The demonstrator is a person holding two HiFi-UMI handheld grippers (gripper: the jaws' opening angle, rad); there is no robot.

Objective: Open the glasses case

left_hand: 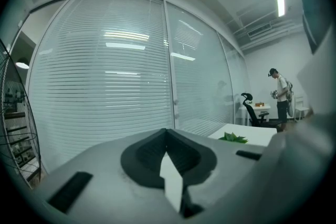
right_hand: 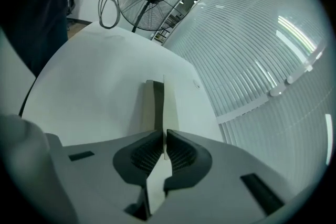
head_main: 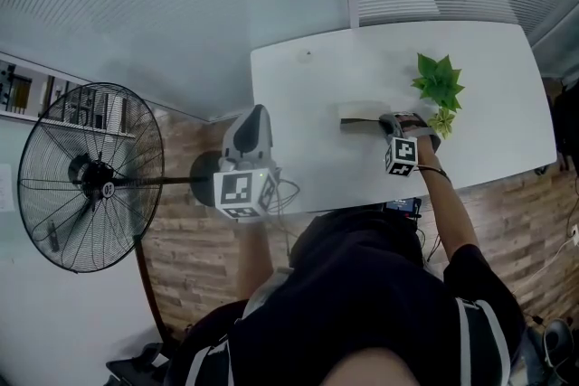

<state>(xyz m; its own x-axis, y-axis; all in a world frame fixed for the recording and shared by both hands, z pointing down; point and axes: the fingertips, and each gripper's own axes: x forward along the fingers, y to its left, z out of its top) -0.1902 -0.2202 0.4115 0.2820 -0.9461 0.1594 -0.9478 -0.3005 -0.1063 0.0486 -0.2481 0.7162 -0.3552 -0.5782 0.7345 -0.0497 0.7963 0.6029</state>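
The glasses case (head_main: 360, 115) is a long, pale, flat box lying on the white table (head_main: 308, 104), just left of the plant. In the right gripper view the case (right_hand: 154, 107) runs straight away from the jaws, with a dark gap along its side and a thin white lid flap (right_hand: 164, 113). My right gripper (right_hand: 164, 136) is shut on the near edge of that flap, and it stands at the case's right end (head_main: 391, 124). My left gripper (head_main: 256, 117) hangs off the table's left edge, jaws together, holding nothing (left_hand: 166, 131).
A small green plant (head_main: 439, 86) stands right beside the right gripper. A pedestal fan (head_main: 86, 176) is on the floor to the left. A glass wall with blinds (head_main: 181, 4) lies beyond the table. Far off are a person (left_hand: 282, 94) and an office chair (left_hand: 254, 110).
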